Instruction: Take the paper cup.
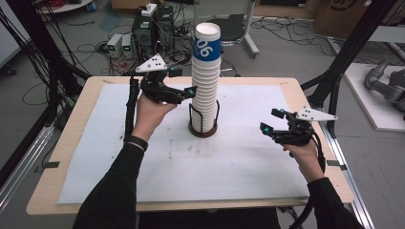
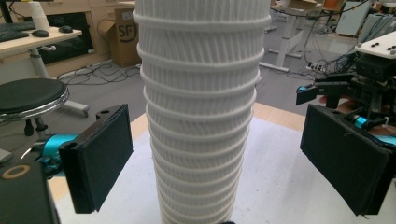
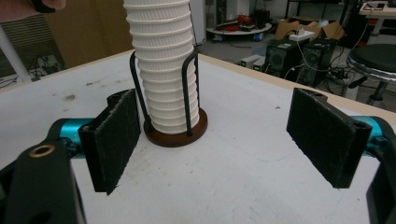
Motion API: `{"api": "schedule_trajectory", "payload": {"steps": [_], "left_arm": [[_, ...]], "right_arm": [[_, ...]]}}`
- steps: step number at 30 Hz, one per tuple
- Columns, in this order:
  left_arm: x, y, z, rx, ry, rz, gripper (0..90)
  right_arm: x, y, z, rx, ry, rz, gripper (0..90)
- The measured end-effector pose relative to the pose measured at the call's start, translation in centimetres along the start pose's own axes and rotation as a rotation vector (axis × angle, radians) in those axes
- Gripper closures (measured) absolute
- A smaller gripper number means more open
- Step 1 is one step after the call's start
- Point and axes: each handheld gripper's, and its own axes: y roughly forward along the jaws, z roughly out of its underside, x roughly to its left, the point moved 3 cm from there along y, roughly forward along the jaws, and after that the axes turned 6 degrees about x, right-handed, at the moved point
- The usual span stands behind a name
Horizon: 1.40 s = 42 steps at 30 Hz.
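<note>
A tall stack of white ribbed paper cups (image 1: 206, 86) stands upright in a black wire holder with a round brown base (image 1: 202, 129) at the middle of the table. The top cup (image 1: 207, 45) carries a blue band. My left gripper (image 1: 188, 93) is raised beside the stack's middle. In the left gripper view its jaws straddle the stack (image 2: 201, 116), and the left gripper (image 2: 224, 161) is open with a gap at each pad. My right gripper (image 1: 268, 120) is open to the right of the holder, nothing between its jaws. The right gripper view has the right gripper (image 3: 219, 137) facing the stack (image 3: 161, 70) and base (image 3: 175, 133).
A white mat (image 1: 143, 157) covers the wooden table (image 1: 71, 143). Behind the table are computer cases (image 1: 145, 31), cables and a black stool (image 1: 234, 28) on the floor. Black frame posts (image 1: 344, 52) stand at the table's sides.
</note>
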Motion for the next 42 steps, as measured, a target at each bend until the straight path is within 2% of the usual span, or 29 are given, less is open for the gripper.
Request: {"api": "schedule_trajectory", "payload": {"steps": [12,27,32,40,42], "left_arm": [[0.7,1.5,-1.6,-0.012,0.011,-0.012,8.4],[1.0,3.8,-2.9,-0.023,0.028,0.025,8.3],[1.3,4.5,-2.7,-0.019,0.024,0.028,8.3],[1.4,4.8,-2.6,-0.022,0.015,0.041,8.5],[1.4,4.7,-2.6,-0.022,0.022,0.045,10.9]], "right_arm": [[0.1,0.2,0.0,0.008,-0.001,-0.014,18.1],[0.4,0.4,0.0,0.005,0.002,-0.033,16.4],[0.4,0.5,-0.1,0.002,-0.005,-0.041,16.4],[0.7,0.7,-0.1,0.008,-0.009,-0.053,16.4],[0.8,0.7,-0.2,0.011,-0.011,-0.057,16.4]]}}
